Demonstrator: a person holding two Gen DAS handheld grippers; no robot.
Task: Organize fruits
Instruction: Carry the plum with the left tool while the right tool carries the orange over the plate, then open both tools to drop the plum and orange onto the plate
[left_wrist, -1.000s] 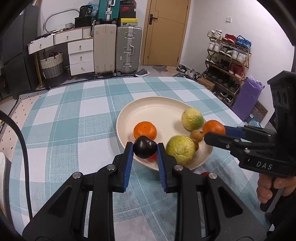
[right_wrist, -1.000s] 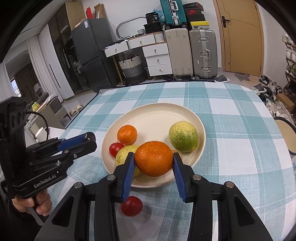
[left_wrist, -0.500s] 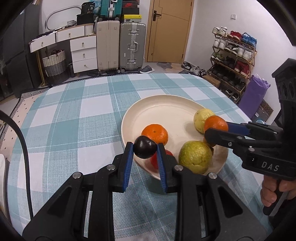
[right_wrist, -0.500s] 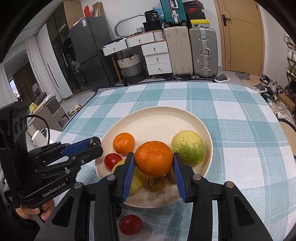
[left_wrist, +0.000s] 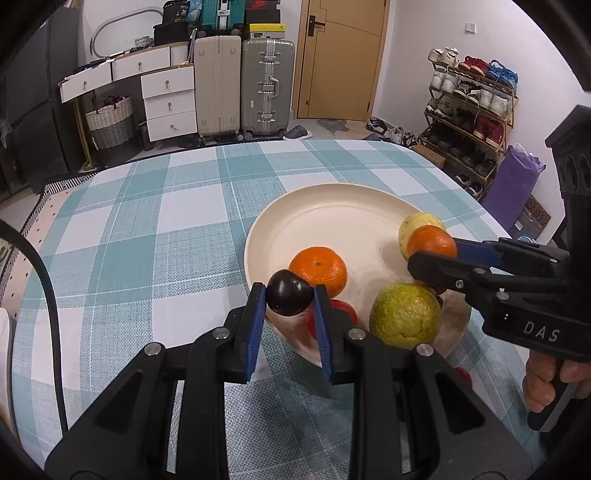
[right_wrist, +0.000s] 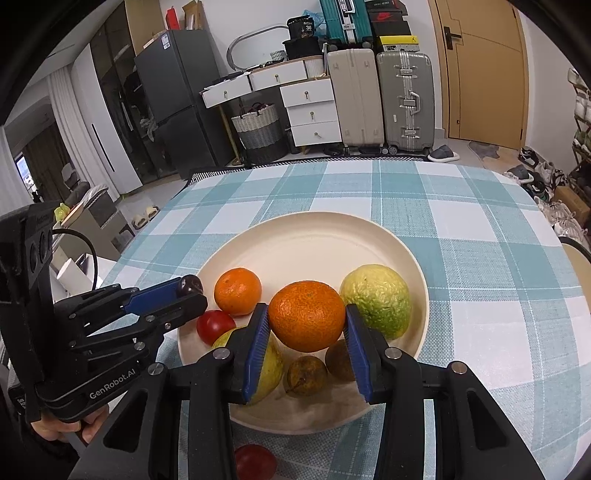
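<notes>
Fruits mostly sit on the plate (right_wrist: 413, 258); left tongs (left_wrist: 290, 297) pinch a dark plum (left_wrist: 288, 297), right tongs (right_wrist: 306, 321) pinch an orange (right_wrist: 306, 319), and one red fruit (right_wrist: 255, 461) remains on the counter (right_wrist: 480, 295).

Lived-in home, entry or dining area of flat. Table (right_wrist: 461, 229) under teal-and-white checked cloth. Along back wall: two upright suitcases (right_wrist: 404, 101), white drawer unit (right_wrist: 312, 110), woven laundry basket (right_wrist: 258, 127), boxes stacked on top. Dark fridge (right_wrist: 173, 99) at left. Wooden interior door (left_wrist: 338, 59). Open shoe rack (left_wrist: 469, 107) full of sneakers by right wall; slippers (left_wrist: 297, 132) loose on tiled floor near door.
</notes>
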